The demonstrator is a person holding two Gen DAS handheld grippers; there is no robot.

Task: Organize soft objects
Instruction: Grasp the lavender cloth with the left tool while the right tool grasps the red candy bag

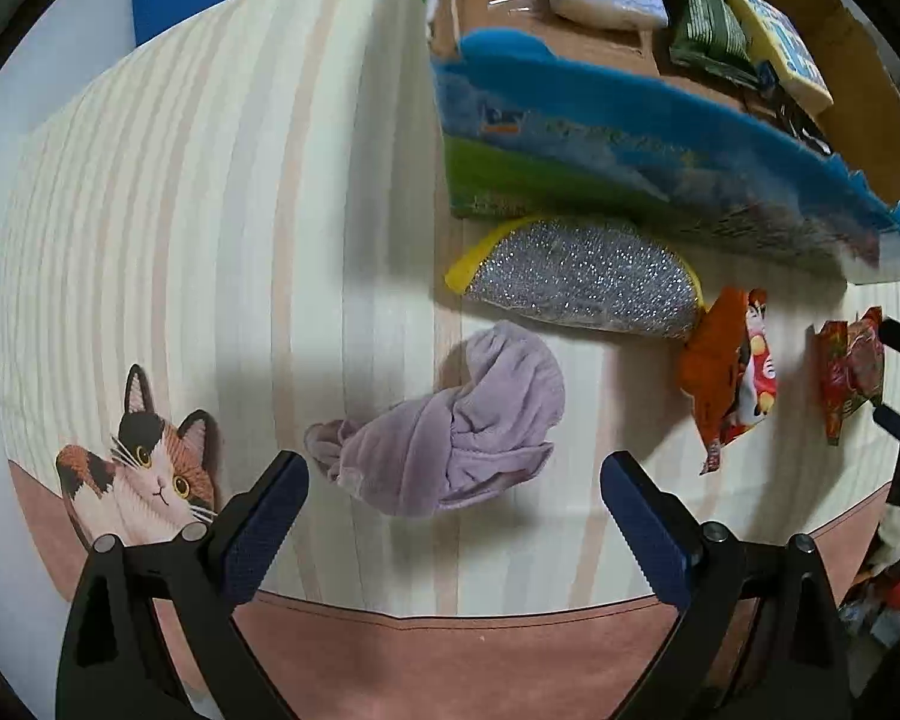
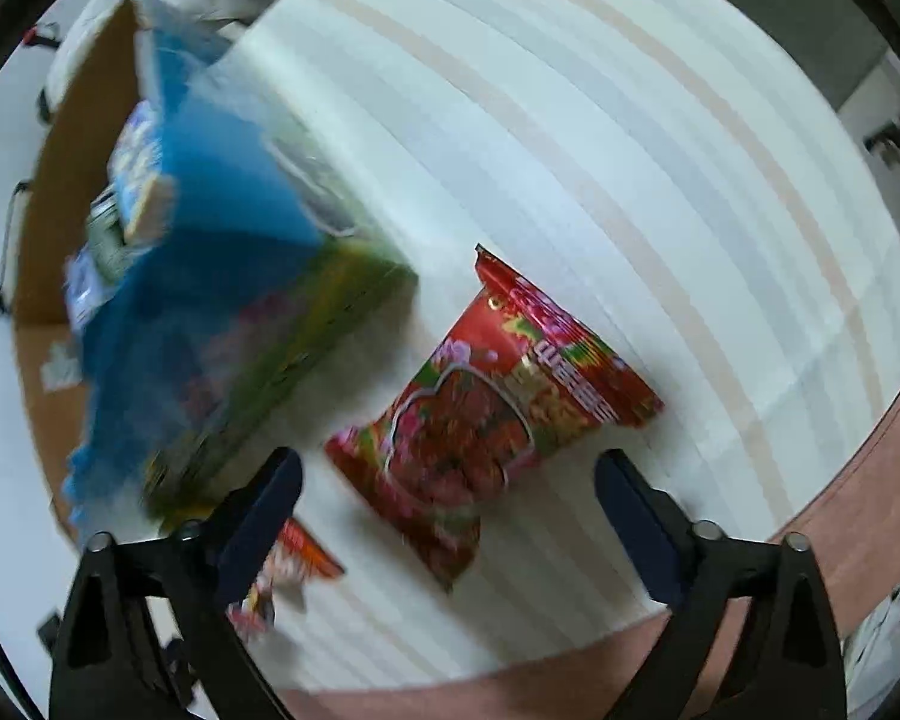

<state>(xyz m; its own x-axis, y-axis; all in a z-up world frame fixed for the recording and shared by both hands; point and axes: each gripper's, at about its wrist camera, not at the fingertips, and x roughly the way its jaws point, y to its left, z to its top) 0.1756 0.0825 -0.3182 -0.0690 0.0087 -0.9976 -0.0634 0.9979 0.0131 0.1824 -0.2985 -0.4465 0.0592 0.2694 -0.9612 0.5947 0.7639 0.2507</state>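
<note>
Both grippers hang over the striped tablecloth (image 1: 222,228), each lined up on a different soft item, and the step in hand looks like a double pick for the cardboard box (image 1: 570,18) at the far right. The left gripper (image 1: 453,516) points almost straight down with its jaws wide and nothing between them; the crumpled lilac cloth (image 1: 456,426) lies just ahead of the fingertips, near the table's front edge and just on the near side of the silver scouring pad (image 1: 582,282). To take it well, I would centre the jaws over the thick bunched middle of the cloth, not its thin tail at the left, and press down far enough that both pads catch folds. The right gripper (image 2: 447,516) is also open and empty, its jaws fairly wide, with the red snack packet (image 2: 492,414) lying flat just ahead of them, right of the box wall. That view is blurred, so exact alignment is hard to judge; slowing before closing seems wise. A puffed packet can slide or pop out, so a grip across its narrower waist should hold better than one on a crimped end. The orange snack packet (image 1: 729,378) lies between the two targets and should be left undisturbed. Several packs already sit inside the box.
</note>
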